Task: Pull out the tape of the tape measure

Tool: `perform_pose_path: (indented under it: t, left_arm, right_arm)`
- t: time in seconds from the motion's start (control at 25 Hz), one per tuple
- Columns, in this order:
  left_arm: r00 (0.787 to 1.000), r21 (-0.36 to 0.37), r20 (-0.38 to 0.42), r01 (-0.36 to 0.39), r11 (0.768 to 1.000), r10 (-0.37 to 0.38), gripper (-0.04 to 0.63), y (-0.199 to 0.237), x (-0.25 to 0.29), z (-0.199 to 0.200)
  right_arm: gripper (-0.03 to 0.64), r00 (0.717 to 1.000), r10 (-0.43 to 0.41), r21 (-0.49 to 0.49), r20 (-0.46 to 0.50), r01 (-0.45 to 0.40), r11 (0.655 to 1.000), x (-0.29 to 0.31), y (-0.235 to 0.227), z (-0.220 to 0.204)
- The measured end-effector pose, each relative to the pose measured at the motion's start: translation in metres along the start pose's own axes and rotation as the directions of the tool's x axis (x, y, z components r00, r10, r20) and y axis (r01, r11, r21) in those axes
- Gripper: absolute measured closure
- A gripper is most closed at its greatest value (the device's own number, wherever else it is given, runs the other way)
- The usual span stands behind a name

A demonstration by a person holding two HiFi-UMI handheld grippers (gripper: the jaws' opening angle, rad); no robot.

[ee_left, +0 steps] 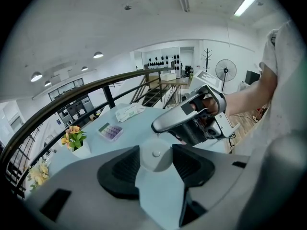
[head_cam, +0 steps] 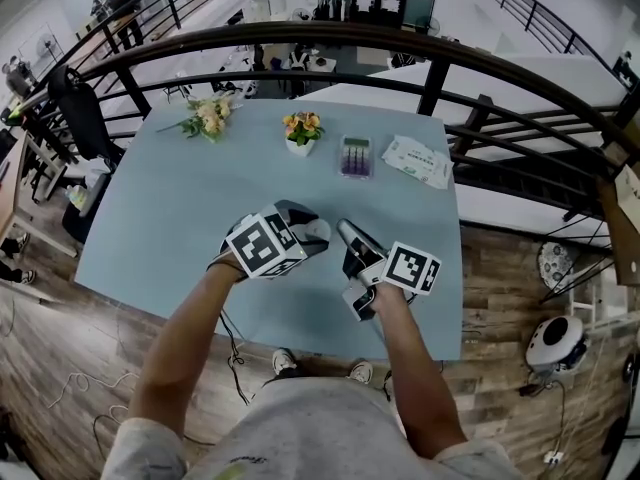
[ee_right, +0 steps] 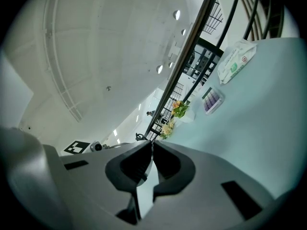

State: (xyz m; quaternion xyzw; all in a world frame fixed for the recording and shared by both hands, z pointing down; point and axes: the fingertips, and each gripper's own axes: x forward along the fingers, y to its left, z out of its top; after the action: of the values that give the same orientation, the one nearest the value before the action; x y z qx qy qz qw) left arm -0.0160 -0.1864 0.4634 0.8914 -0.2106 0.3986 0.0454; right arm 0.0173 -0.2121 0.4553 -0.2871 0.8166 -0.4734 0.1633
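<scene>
A small round white tape measure [ee_left: 154,158] with a button in its middle sits between my left gripper's [ee_left: 156,170] black pads, which are shut on its sides. The head view has that left gripper [head_cam: 300,236] above the near part of the pale blue table [head_cam: 170,218], the white case [head_cam: 316,231] at its tips. My right gripper [head_cam: 343,228] points across at the case from the right. Its jaws [ee_right: 151,145] are shut tip to tip. Seen from the left gripper, the right gripper [ee_left: 156,127] pinches a tiny tab just over the case's top edge.
At the table's far side stand a small pot of orange flowers [head_cam: 302,131], a purple box [head_cam: 356,155] and a pack of wipes [head_cam: 417,161], and a loose bouquet [head_cam: 205,118] lies to their left. A dark railing [head_cam: 430,68] curves behind. The table's front edge is near my body.
</scene>
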Motion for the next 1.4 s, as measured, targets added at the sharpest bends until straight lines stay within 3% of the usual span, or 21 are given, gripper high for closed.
perform_pose_path:
  t: [0.32,1.4]
  left_arm:
    - [0.999,0.022,-0.037,-0.013,1.0,0.013,0.382,0.008,-0.005,-0.013]
    - [1.0,0.016,-0.025,-0.004,1.0,0.005,0.382,0.018,-0.005,-0.011]
  right_arm:
    - [0.6,0.992,-0.073,0.025,0.101,0.071,0.997,-0.024,-0.019,0.029]
    - [0.6,0.989,-0.095,-0.007,0.109,0.097,0.995,-0.027,-0.02,0.036]
